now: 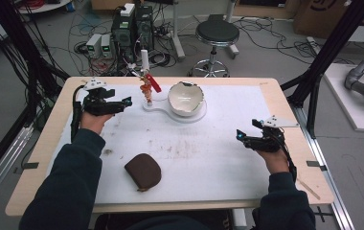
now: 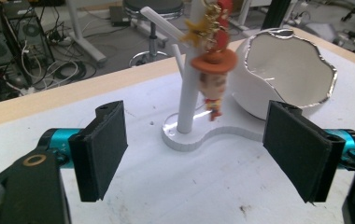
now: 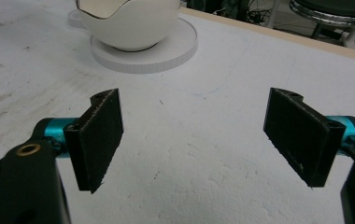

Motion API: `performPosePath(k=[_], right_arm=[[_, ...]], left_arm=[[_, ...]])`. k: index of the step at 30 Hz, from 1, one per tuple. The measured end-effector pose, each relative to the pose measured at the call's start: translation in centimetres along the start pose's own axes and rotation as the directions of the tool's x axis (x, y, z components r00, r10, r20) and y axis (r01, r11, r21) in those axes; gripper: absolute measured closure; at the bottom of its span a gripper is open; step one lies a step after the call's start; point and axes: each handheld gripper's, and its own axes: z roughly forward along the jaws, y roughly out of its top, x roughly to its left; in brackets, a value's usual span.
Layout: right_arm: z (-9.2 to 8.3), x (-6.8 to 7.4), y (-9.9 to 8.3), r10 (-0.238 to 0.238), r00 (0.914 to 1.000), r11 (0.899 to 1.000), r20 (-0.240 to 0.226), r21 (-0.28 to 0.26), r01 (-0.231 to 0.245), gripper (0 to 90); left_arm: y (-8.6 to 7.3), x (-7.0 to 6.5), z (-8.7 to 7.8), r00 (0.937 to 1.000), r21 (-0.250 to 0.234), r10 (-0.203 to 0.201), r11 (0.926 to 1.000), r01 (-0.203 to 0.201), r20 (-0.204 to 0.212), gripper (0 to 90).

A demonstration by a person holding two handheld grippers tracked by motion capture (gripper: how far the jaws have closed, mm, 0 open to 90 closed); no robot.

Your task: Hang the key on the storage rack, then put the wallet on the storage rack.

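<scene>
A small doll keychain (image 1: 146, 86) with an orange hat and red trim hangs from a white peg stand (image 1: 144, 59) at the back of the table. My left gripper (image 1: 125, 103) is just left of it, open and holding nothing. In the left gripper view the doll (image 2: 214, 77) dangles ahead of the jaws, beyond my left gripper (image 2: 203, 154), beside the stand's post (image 2: 188, 93). My right gripper (image 1: 240, 136) hovers over the right side of the white mat, open and empty. In its own view my right gripper (image 3: 199, 140) points toward the bowl (image 3: 129, 23).
A white eggshell-shaped bowl (image 1: 185, 98) with a jagged rim (image 2: 287, 70) sits on the stand's round base (image 3: 166, 53). A brown pouch (image 1: 143, 171) lies near the front of the white mat (image 1: 209, 158). Beyond the table are a stool (image 1: 216, 33), computers and cables.
</scene>
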Motion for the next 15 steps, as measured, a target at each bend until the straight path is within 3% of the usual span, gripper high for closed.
performPosePath(k=[15], right_arm=[[-0.2, 0.0, 0.0, 0.003, 1.0, 1.0, 0.003, -0.005, -0.003, 20.3]], left_arm=[[-3.0, -0.8, -3.0, 0.9986, -0.05, 0.011, 0.9987, -0.008, 0.052, 21.6]])
